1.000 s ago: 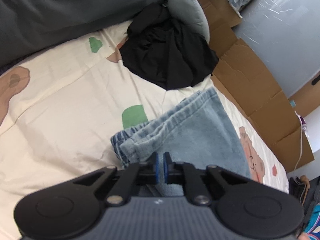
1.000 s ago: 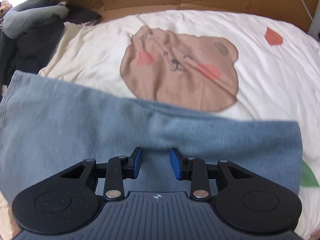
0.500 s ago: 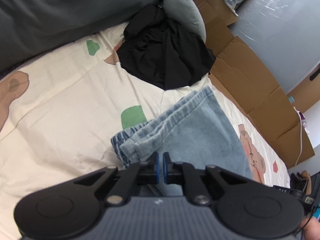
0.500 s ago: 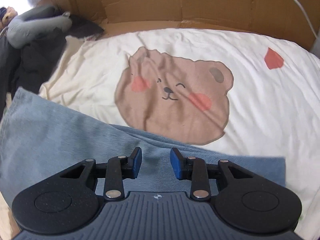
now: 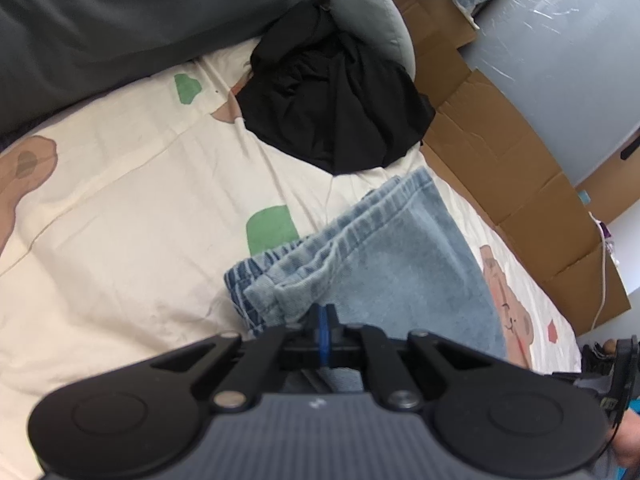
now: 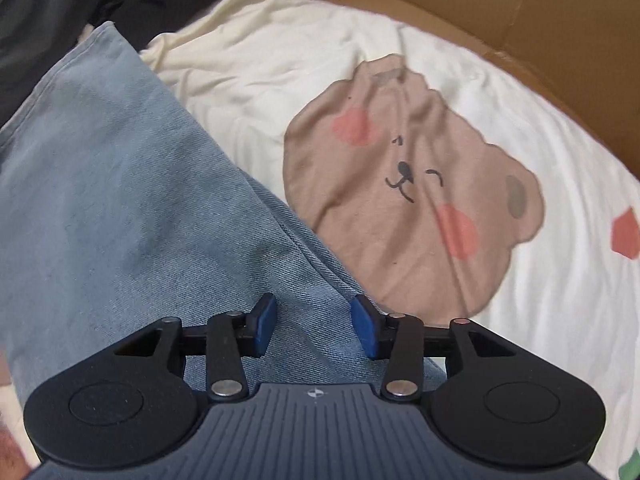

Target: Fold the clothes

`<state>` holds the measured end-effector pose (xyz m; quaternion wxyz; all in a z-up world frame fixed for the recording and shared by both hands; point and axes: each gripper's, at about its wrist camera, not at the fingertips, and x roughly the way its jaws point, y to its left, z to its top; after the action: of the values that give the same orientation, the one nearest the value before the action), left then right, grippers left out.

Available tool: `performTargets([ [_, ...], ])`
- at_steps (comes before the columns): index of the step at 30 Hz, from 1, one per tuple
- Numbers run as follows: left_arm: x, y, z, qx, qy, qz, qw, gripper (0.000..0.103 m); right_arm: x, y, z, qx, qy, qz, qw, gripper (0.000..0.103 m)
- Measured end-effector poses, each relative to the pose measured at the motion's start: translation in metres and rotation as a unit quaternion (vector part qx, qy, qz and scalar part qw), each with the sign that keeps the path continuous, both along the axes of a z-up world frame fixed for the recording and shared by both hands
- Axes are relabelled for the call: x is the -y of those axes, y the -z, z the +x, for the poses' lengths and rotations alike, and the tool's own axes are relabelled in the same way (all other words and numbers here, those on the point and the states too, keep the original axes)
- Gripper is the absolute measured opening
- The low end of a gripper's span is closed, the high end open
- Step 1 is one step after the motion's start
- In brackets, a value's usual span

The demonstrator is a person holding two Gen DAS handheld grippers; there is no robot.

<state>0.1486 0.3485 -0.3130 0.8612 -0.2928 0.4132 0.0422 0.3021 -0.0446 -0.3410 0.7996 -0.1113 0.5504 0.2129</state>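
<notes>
**Denim garment pinched at the waistband, right fingers held apart above the leg**

The blue pads of the left gripper (image 5: pixel 323 322) are pressed together with almost no gap, and a fold of denim just below the elastic waistband is caught between them. The right gripper (image 6: pixel 314 326) is held with its pads spread apart over the cloth; nothing is clasped between them, and whether the tips touch the fabric cannot be told.

The light blue jeans (image 5: pixel 384 264) are laid on the bedsheet (image 5: pixel 120 240). In the left wrist view the gathered waistband runs from the lower left up toward the right, and the garment's long axis is carried away to the lower right, toward the bear print. In the right wrist view the leg (image 6: pixel 120 200) is seen as a long band running from the upper left corner down to the fingers.

Compared with a second ago, the left pads have been closed from a narrow slit to contact. The right camera has been swung: the denim edge, formerly nearly level across the view, is now seen on a steep diagonal, and the pads are set wider.

The denim is a twill weave with a ribbed, puckered waistband. The sheet is cream cotton, creased, printed with a brown bear face (image 6: pixel 412 196) and green patches. A crumpled black garment (image 5: pixel 336 108) is heaped beyond the waistband, with flattened brown cardboard (image 5: pixel 512 168) alongside the bed.
</notes>
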Motion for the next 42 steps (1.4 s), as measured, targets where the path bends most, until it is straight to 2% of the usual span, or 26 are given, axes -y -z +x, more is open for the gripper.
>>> performTargets([
  [2, 0.0, 0.0, 0.001, -0.001, 0.0, 0.0, 1.0, 0.003, 0.005, 0.001, 0.005, -0.011, -0.002, 0.013, 1.0, 0.05],
  [4, 0.002, -0.001, 0.002, -0.004, -0.001, 0.001, 1.0, 0.003, 0.003, 0.001, 0.007, -0.012, -0.019, 0.011, 1.0, 0.043],
  [6, 0.003, -0.004, 0.002, -0.007, -0.002, 0.004, 1.0, 0.003, 0.0, -0.003, 0.005, -0.004, -0.032, -0.002, 0.999, 0.024],
  [7, 0.004, -0.006, 0.002, -0.007, -0.001, 0.007, 1.0, 0.003, 0.001, -0.007, 0.004, -0.004, -0.031, 0.002, 1.0, 0.02],
  [9, 0.006, -0.011, 0.001, -0.006, 0.003, 0.014, 0.9999, 0.003, 0.003, -0.017, 0.0, 0.011, -0.021, 0.013, 1.0, 0.0],
  [13, 0.007, -0.02, -0.005, -0.006, 0.006, 0.029, 0.9995, 0.005, 0.007, -0.035, -0.012, 0.071, 0.023, -0.008, 0.997, 0.0],
  [16, 0.007, -0.026, -0.01, -0.007, 0.005, 0.031, 0.9995, 0.007, 0.019, -0.042, -0.01, 0.062, 0.069, 0.014, 0.996, 0.0],
  [20, 0.015, -0.035, -0.011, -0.002, 0.023, 0.033, 0.9992, 0.008, 0.026, -0.043, -0.017, 0.045, 0.072, 0.03, 0.996, 0.0],
  [27, 0.035, -0.029, 0.006, 0.0, 0.071, 0.042, 0.9966, 0.008, 0.034, -0.012, -0.036, -0.001, 0.092, 0.035, 0.995, 0.002],
  [29, 0.037, -0.02, 0.011, -0.016, 0.072, 0.075, 0.9945, 0.01, 0.037, -0.008, -0.043, -0.013, 0.099, 0.035, 0.994, 0.01],
  [31, 0.034, -0.012, 0.015, -0.031, 0.07, 0.096, 0.9924, 0.004, 0.045, -0.007, -0.052, -0.021, 0.107, 0.041, 0.993, 0.013],
  [34, 0.021, -0.006, 0.016, -0.03, 0.059, 0.08, 0.9946, 0.003, 0.072, -0.01, -0.068, -0.018, 0.134, 0.037, 0.99, 0.013],
  [39, 0.027, -0.008, 0.02, -0.03, 0.07, 0.116, 0.9904, 0.003, 0.111, -0.01, -0.083, -0.005, 0.172, 0.026, 0.985, 0.012],
  [42, 0.028, -0.006, 0.019, -0.031, 0.068, 0.118, 0.9902, 0.003, 0.122, -0.008, -0.078, 0.008, 0.192, 0.021, 0.981, 0.012],
])
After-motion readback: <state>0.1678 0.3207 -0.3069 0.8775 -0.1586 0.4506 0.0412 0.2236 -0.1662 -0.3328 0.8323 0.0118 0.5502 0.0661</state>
